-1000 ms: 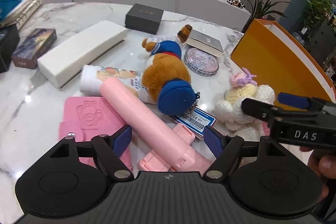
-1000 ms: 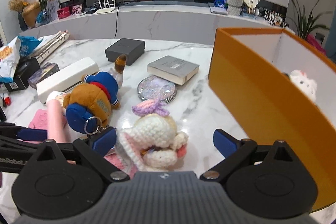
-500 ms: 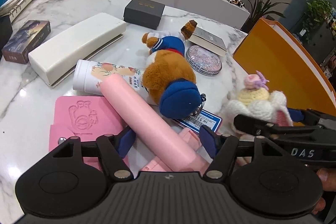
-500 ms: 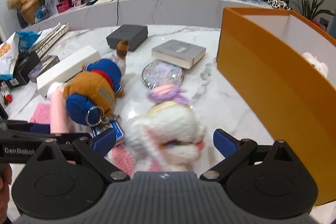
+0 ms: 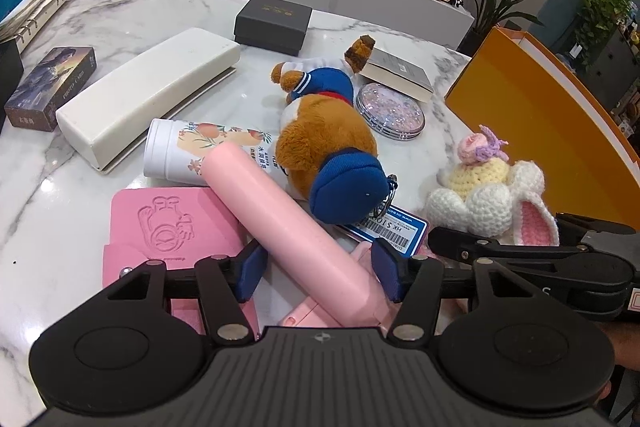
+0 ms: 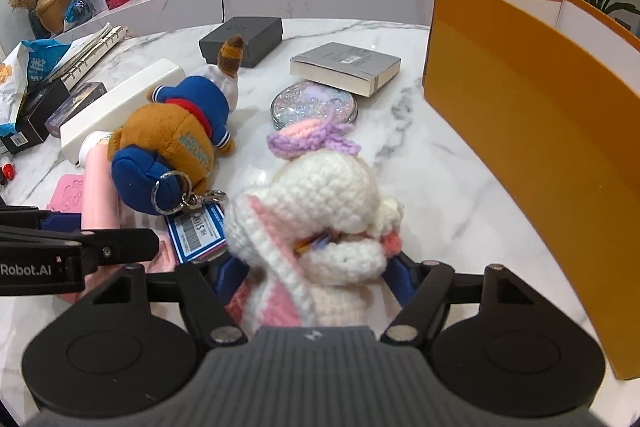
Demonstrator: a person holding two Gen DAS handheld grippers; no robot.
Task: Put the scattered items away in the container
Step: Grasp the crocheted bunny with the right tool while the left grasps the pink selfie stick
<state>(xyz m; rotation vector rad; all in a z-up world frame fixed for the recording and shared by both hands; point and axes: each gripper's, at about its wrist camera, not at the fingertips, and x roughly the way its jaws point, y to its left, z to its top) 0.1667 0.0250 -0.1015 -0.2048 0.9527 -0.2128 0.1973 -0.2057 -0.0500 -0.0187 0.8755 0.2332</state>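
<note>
My right gripper (image 6: 314, 277) is shut on a white crocheted bunny (image 6: 320, 211) with a purple bow, held just above the marble table; it also shows in the left wrist view (image 5: 486, 191). My left gripper (image 5: 320, 267) has its jaws closing around a pink tube (image 5: 288, 223) that lies on the table, the pads near its sides. The orange box (image 6: 532, 119) stands at the right, open-topped. A brown plush dog (image 6: 176, 147) in blue lies left of the bunny.
Around the pink tube lie a pink pouch (image 5: 168, 223), a white printed can (image 5: 192, 155), a long white case (image 5: 148, 95), a glitter compact (image 6: 314, 105), a grey book (image 6: 346, 67), a black box (image 6: 242, 39) and a blue price tag (image 6: 198, 233).
My right gripper closed on the bunny and lifted it slightly. My left gripper narrowed around the pink tube and moved forward over it.
</note>
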